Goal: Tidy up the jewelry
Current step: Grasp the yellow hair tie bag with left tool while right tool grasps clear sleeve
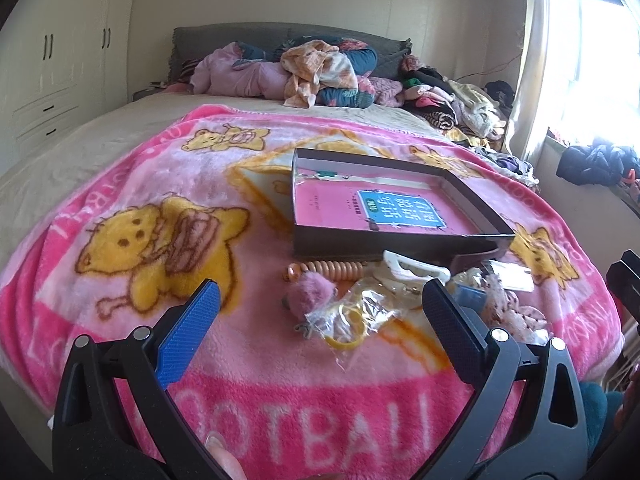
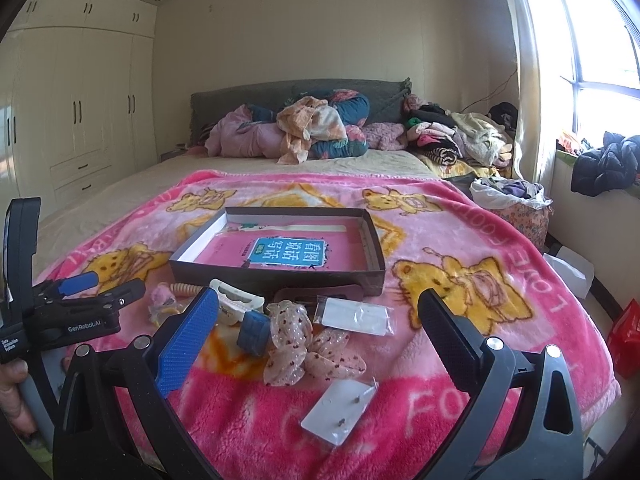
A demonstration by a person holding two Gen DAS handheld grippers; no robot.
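Note:
A dark shallow box (image 1: 384, 246) (image 2: 276, 276) with a pink book inside lies on the pink blanket. In front of it lies loose jewelry: a pink pompom (image 1: 310, 292), a bag with yellow rings (image 1: 352, 318), a beaded coil (image 1: 332, 269), a white hair claw (image 1: 416, 269) (image 2: 236, 300), a blue cube (image 2: 253, 332), a dotted bow (image 2: 308, 350), a clear packet (image 2: 356, 316) and an earring card (image 2: 340, 410). My left gripper (image 1: 320, 300) is open and empty above the pompom and bag. My right gripper (image 2: 320, 312) is open and empty above the bow.
The pink bear blanket (image 1: 140, 240) (image 2: 460, 280) covers the bed's near end. Heaped clothes and bedding (image 2: 312, 128) lie at the headboard. Wardrobes (image 2: 80, 112) stand at the left, a window (image 2: 600, 60) at the right. The left gripper also shows in the right wrist view (image 2: 80, 300).

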